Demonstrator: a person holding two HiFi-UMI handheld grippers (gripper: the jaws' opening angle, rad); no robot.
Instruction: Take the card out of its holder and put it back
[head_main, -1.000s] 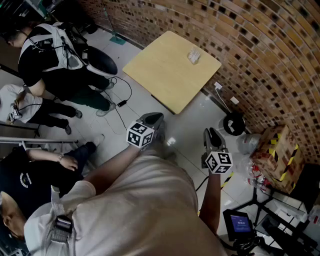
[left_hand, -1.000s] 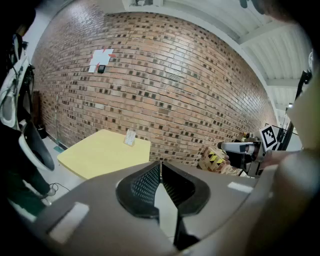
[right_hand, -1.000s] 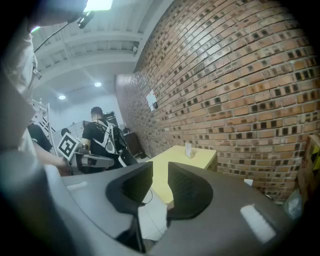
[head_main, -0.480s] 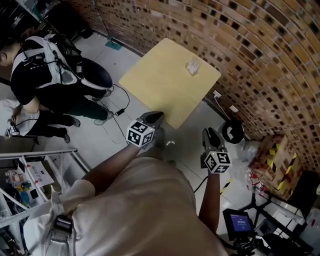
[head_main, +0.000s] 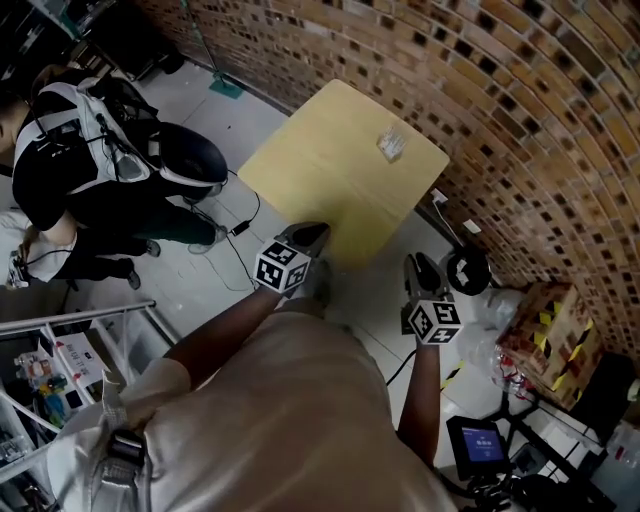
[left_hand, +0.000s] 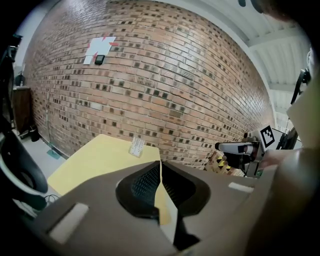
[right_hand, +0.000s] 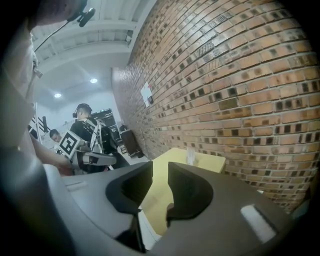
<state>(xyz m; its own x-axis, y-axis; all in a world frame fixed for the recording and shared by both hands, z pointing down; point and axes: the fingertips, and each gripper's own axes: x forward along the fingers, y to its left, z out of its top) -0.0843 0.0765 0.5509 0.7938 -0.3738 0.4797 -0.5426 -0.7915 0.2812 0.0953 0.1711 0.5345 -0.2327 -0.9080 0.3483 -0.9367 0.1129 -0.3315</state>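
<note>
Head view, approach step: our left gripper (head_main: 311, 236), jaws together, and right gripper (head_main: 421, 268), jaws apart, both empty, hang well apart from the card holder (head_main: 390, 145) on the table (head_main: 315, 170); next we must reach it.

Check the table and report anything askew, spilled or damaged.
Nothing stands out. The card holder stands alone on the table, near its wall-side corner, with nothing spilled around it. It is too small here to judge any tilt.

Left hand-held gripper (head_main: 309, 234) closed (right hand-held gripper (head_main: 421, 264) parted).
</note>
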